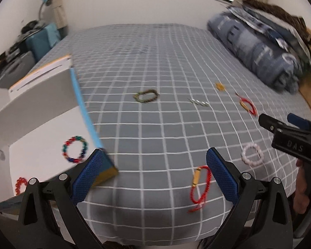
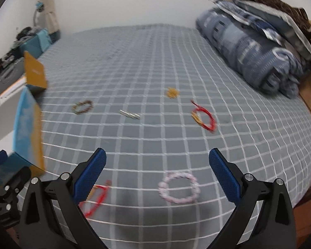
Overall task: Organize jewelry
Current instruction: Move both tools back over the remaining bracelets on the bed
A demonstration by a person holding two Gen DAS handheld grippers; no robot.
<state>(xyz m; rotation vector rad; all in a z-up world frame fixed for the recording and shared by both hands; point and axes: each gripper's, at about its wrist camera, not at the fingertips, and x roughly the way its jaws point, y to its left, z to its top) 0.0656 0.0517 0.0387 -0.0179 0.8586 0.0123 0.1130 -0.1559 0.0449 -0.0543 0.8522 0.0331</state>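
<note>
Grey checked bed (image 2: 155, 62), pink bead bracelet (image 2: 178, 187) below wide-open, empty right gripper (image 2: 157, 174), left gripper (image 1: 155, 176) wide open, empty, red cord bracelet (image 1: 199, 186) beside its right finger.

From my seat the only lettering I can read is "DAS", embossed on the black body of the right gripper (image 1: 280, 124) where it comes into the left wrist view at the right edge. The folded quilt (image 1: 257, 47) at the head of the bed carries big pale letter-like shapes; I make out something like "T", "E" and "O", but motion blur keeps me from reading a word. The orange flap of the box (image 2: 35, 72) shows a faint pale mark in the right wrist view, too smeared to read. I find no numbers or signs anywhere else.
</note>
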